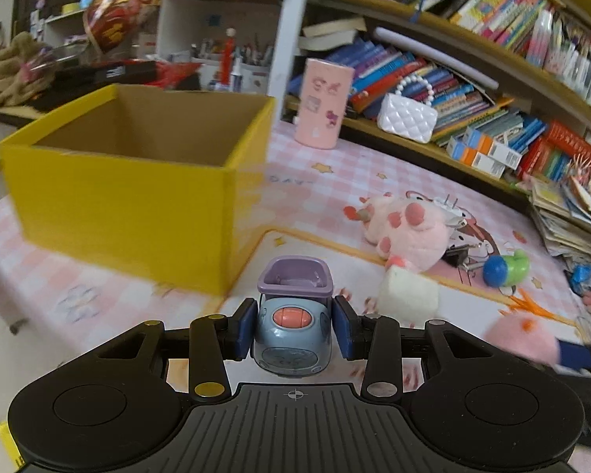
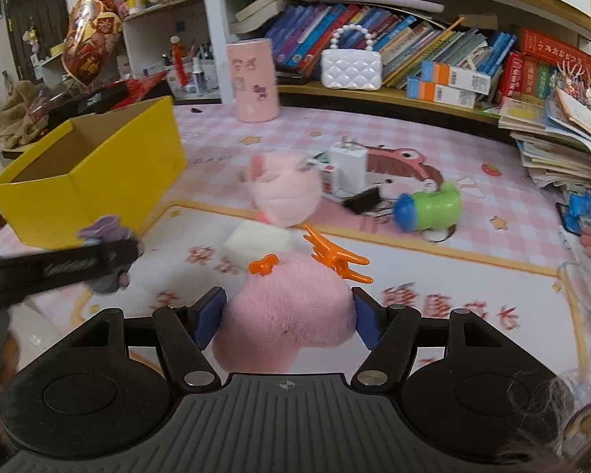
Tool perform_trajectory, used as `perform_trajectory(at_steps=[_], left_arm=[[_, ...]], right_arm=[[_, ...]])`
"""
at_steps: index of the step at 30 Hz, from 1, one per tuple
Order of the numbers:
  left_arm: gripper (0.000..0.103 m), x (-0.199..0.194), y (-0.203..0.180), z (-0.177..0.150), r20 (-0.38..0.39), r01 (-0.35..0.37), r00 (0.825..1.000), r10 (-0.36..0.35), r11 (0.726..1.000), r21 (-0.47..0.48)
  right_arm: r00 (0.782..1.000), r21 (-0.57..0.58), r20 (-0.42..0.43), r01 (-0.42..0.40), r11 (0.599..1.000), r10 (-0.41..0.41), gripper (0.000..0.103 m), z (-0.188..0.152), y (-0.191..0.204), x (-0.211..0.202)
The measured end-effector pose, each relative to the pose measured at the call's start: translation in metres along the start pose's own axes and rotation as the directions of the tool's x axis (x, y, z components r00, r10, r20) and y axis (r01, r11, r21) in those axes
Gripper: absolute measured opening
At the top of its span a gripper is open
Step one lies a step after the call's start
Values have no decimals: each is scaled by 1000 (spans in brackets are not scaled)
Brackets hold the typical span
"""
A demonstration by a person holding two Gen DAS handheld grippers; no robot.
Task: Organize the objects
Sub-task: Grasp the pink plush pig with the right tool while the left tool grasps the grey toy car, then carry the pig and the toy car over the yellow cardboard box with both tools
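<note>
While both jaws hold toys, toy car (image 1: 292, 327) left, pink plush (image 2: 287, 311) right, the yellow box (image 1: 130, 181) looks empty.

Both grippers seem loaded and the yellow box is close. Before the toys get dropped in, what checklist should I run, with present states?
1. Left gripper shut on the blue toy car: ok.
2. Right gripper shut on the pink plush: ok.
3. Yellow box open at the top: ok.
4. Box has room: cannot tell, floor hidden.
5. Either toy above the opening: not ok, both short of it.
6. Orange clip clear of the plush: cannot tell.
</note>
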State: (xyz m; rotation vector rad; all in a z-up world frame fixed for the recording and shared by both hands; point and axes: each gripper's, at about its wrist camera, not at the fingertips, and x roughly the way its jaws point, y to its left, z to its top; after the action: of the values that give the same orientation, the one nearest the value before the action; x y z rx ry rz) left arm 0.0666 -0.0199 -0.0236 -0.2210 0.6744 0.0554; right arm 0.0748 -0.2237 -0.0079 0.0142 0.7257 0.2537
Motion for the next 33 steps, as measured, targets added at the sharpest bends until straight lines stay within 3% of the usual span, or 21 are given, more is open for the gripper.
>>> perform_trajectory(at_steps=[7,15,22,33], left_arm=[[39,-48,57,-13,11,-29,1000,29,999,-28],[39,-88,123,-26,39,-77,996,79,995,-62],[39,-112,158,-34,66,-43,997,45,999,-33],[39,-128,186,-36,82,15,997,-17,1000,24]], right_arm=[[999,-7,-8,-50,999,50,65,-10,63,-2],[994,-99,-23,-112,989,110,65,-31,149,-19],[994,-91,-25,-104,990,102,65,-51,194,-31],[997,-41,-11,-74,996,74,65,-65,232,-42]])
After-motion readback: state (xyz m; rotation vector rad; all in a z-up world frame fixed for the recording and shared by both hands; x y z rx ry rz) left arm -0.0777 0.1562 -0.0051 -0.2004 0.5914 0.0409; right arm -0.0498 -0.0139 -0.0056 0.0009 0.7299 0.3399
